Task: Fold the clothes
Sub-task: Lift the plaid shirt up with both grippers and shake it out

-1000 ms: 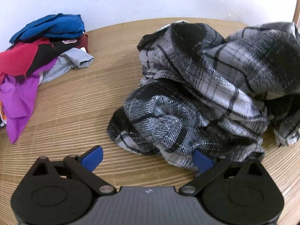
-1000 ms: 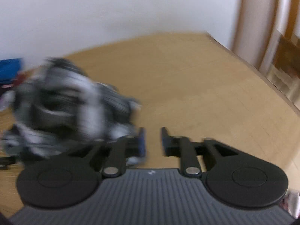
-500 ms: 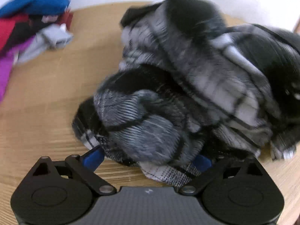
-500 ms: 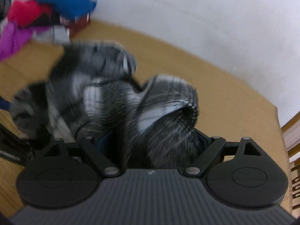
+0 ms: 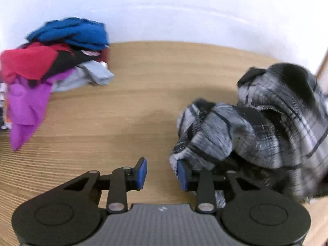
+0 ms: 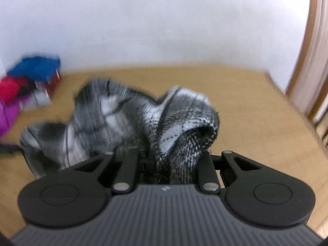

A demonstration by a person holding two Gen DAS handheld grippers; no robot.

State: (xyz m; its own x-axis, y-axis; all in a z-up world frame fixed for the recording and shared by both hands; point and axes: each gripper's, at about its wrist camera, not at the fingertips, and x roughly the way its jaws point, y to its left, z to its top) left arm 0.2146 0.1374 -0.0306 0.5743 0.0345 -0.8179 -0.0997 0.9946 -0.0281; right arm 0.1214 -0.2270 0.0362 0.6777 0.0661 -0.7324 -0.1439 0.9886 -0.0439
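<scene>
A crumpled black-and-white plaid shirt (image 5: 266, 127) lies bunched on the wooden table (image 5: 143, 94), at the right of the left wrist view. My left gripper (image 5: 162, 173) has its blue pads a small gap apart with nothing between them; the cloth drapes over the outside of its right finger (image 5: 183, 176). In the right wrist view the plaid shirt (image 6: 143, 123) fills the middle. My right gripper (image 6: 166, 164) is closed on a fold of it, and the cloth hides the fingertips.
A pile of other clothes, blue, red, black, purple and grey (image 5: 53, 67), sits at the table's far left against the white wall; it also shows in the right wrist view (image 6: 28, 82). The table's right edge and a wooden frame (image 6: 307, 61) are at the right.
My left gripper narrowed and moved left off the shirt, which now sits to its right. My right gripper swung onto the shirt and closed on a fold.
</scene>
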